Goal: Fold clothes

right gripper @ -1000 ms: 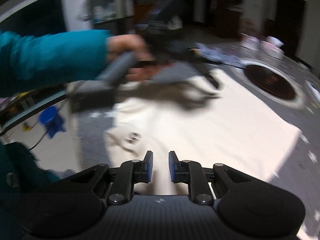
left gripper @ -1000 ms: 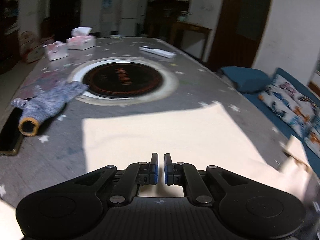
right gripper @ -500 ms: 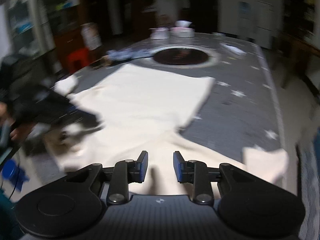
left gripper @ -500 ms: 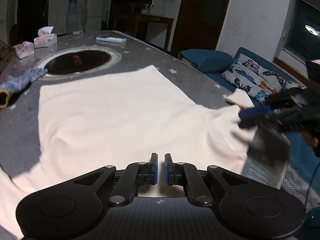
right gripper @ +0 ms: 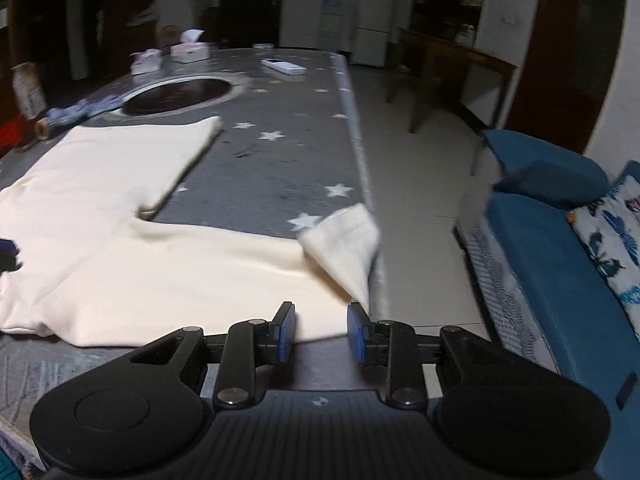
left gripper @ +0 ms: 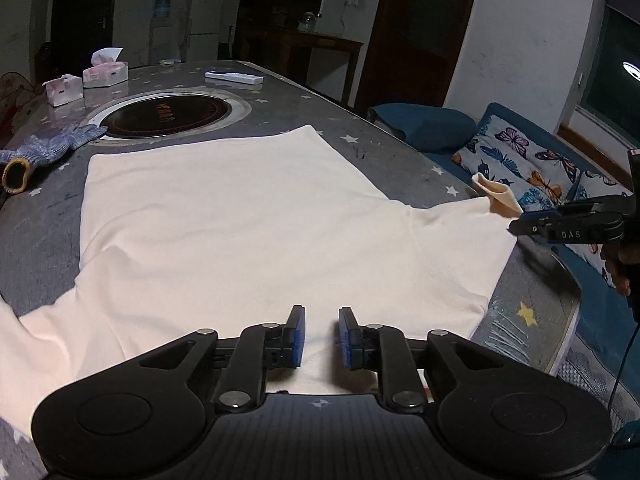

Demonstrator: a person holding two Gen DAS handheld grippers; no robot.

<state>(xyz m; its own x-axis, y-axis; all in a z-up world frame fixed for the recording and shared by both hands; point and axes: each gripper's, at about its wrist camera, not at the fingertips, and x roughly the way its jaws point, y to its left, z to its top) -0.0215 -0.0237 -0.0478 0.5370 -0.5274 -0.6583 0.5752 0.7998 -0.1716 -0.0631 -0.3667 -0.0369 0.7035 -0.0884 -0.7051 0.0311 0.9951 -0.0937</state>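
Note:
A cream long-sleeved top (left gripper: 240, 216) lies spread flat on the grey star-patterned table (left gripper: 384, 144). My left gripper (left gripper: 321, 336) is open and empty, low over the top's near edge. My right gripper (right gripper: 321, 332) is open and empty, just above the near edge of the right sleeve (right gripper: 200, 272). The sleeve's cuff (right gripper: 344, 240) is curled up at the table's edge. The right gripper also shows in the left wrist view (left gripper: 568, 226), beside the cuff (left gripper: 496, 196).
A round dark hotplate (left gripper: 166, 116) is set in the table beyond the top. A blue knit glove (left gripper: 48, 148), two tissue boxes (left gripper: 105, 74) and a white remote (left gripper: 234, 77) lie further off. A blue sofa with butterfly cushions (left gripper: 520, 160) stands right of the table.
Both grippers have opened wider. The left view pulled back and the whole top is spread out. The right gripper swung round to the right sleeve by the table's edge.

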